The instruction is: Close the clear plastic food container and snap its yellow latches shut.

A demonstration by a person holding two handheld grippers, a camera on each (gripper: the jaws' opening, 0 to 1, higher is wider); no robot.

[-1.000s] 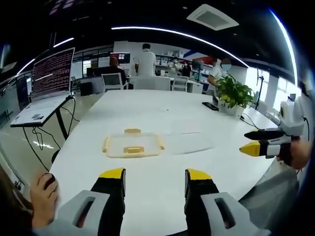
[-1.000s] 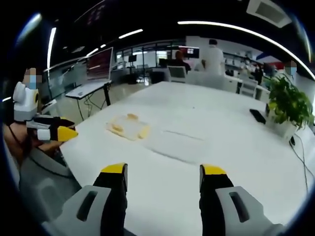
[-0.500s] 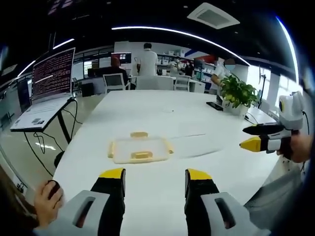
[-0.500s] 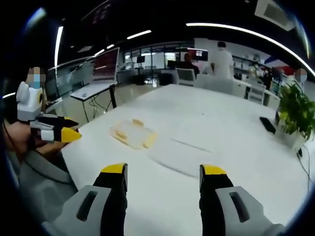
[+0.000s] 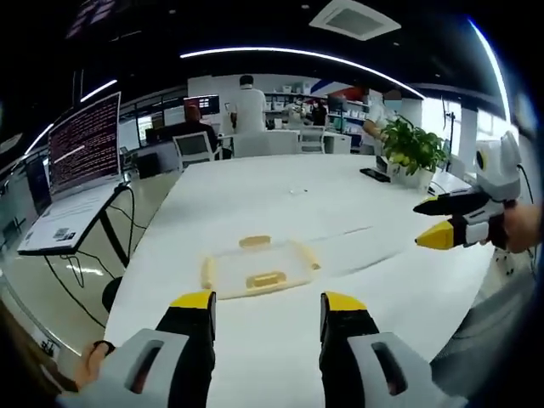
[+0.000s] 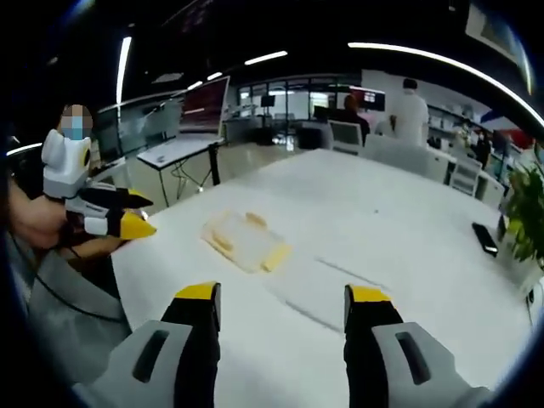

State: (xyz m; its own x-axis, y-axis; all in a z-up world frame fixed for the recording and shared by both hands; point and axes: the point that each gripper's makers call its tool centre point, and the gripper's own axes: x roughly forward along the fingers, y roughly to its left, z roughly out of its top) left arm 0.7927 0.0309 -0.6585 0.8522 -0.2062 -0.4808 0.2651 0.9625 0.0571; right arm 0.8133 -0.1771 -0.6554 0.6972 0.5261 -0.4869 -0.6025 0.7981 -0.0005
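- I've got the big white table (image 5: 280,195) under both tools, running far back into the office.
- On its stand off the table's left side in my left gripper view: a laptop (image 5: 72,174), screen lit with text.
- Potted plant (image 5: 410,149) sits at the table's far right edge.
- Clear plastic food container (image 5: 259,268) lies flat on the table, just ahead of my left gripper (image 5: 268,310), yellow latches (image 5: 266,279) around its rim; I can't tell if they're snapped.
- Left gripper: jaws spread wide, holding nothing, above the table's near edge.
- Right gripper (image 6: 285,306): jaws wide apart too, empty, container (image 6: 246,242) ahead and left of it.
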